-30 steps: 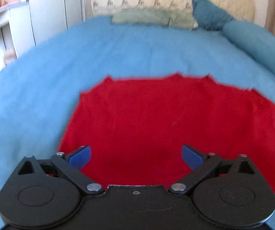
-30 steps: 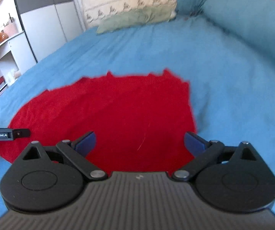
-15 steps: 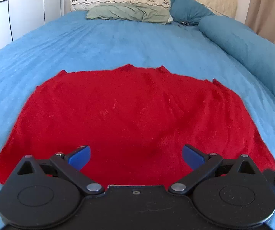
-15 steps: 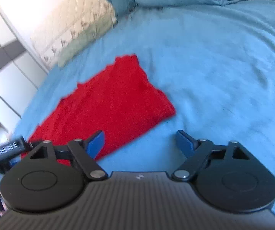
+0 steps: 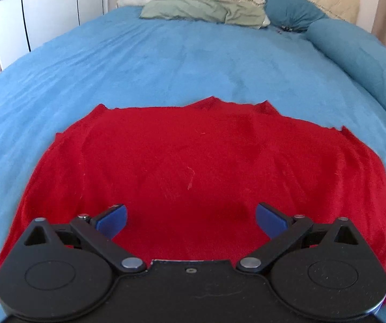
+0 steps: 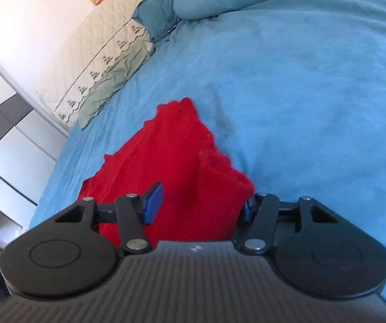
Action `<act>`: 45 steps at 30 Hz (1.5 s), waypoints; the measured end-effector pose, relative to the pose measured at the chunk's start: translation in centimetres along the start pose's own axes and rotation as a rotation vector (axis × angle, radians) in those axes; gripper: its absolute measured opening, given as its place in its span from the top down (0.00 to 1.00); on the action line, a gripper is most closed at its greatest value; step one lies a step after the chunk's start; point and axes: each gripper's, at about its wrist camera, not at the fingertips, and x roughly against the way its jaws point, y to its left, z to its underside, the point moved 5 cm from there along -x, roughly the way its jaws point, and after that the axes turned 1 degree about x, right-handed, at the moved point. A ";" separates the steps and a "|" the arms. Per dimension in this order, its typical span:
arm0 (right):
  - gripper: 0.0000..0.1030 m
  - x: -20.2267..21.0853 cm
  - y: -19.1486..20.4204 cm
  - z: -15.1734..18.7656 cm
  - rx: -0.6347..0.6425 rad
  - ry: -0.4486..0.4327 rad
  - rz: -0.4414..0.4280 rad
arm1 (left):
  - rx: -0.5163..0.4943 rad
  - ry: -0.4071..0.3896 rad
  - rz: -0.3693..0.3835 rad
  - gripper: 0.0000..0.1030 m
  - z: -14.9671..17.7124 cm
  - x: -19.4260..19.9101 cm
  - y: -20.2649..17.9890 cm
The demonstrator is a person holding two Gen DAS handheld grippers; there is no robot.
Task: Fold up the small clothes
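From my left wrist, my left claw hangs released over the near part of the red garment, which lies spread flat on the blue bed ahead, probably so I can pick an edge. The garment's nearest hem is hidden under the claw body.

From my right wrist, my right claw is rolled sideways and closing around the garment's bunched right corner, likely to lift it for a fold. The right pad is mostly hidden by cloth, so I cannot tell whether it presses yet
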 end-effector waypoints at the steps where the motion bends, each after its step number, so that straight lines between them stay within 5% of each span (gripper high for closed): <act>1: 0.33 0.1 0.1 0.5 0.012 -0.001 0.003 | 0.009 0.006 -0.004 0.00 -0.1 -0.3 0.2; 3: 0.37 0.4 0.0 1.0 0.038 -0.014 0.015 | 0.027 0.024 0.000 0.00 -0.1 -0.9 0.6; 8: 0.72 -0.2 -0.3 0.5 0.018 -0.011 0.027 | 0.009 0.031 -0.012 0.00 0.2 -1.7 0.7; 12: 0.76 0.0 1.5 -0.4 0.062 -0.007 0.054 | -0.008 0.039 -0.023 0.00 0.2 -2.4 0.5; 16: 0.77 0.7 6.8 -2.5 0.131 -0.020 0.010 | -0.044 0.075 -0.021 0.00 -0.2 -2.7 0.4; 21: 0.77 0.3 19.7 -3.8 0.340 0.008 -0.179 | 0.042 0.019 0.002 0.02 -0.7 1.5 5.9; 24: 0.77 -0.8 27.6 -0.2 0.552 0.114 -0.339 | 0.105 0.026 0.013 0.01 0.7 4.0 11.2; 27: 0.77 -2.9 32.5 7.0 0.781 0.314 -0.459 | 0.133 0.028 -0.025 0.01 3.2 6.0 16.1; 32: 0.77 -7.5 32.2 16.2 0.948 0.505 -0.451 | 0.175 0.032 -0.097 0.01 7.8 7.5 21.0; 35: 0.68 -7.4 31.7 17.0 0.949 0.488 -0.457 | 0.127 0.021 -0.083 0.01 7.1 8.3 20.8; 37: 0.30 -6.0 31.8 16.2 0.949 0.466 -0.494 | 0.095 -0.014 -0.086 0.01 6.7 9.3 20.5; 39: 0.12 -4.1 31.5 13.8 0.955 0.365 -0.510 | 0.076 -0.025 -0.074 0.01 6.5 9.8 19.9; 45: 0.00 1.6 26.1 7.0 0.879 0.173 -0.393 | 0.074 -0.082 0.097 0.01 5.7 11.3 18.3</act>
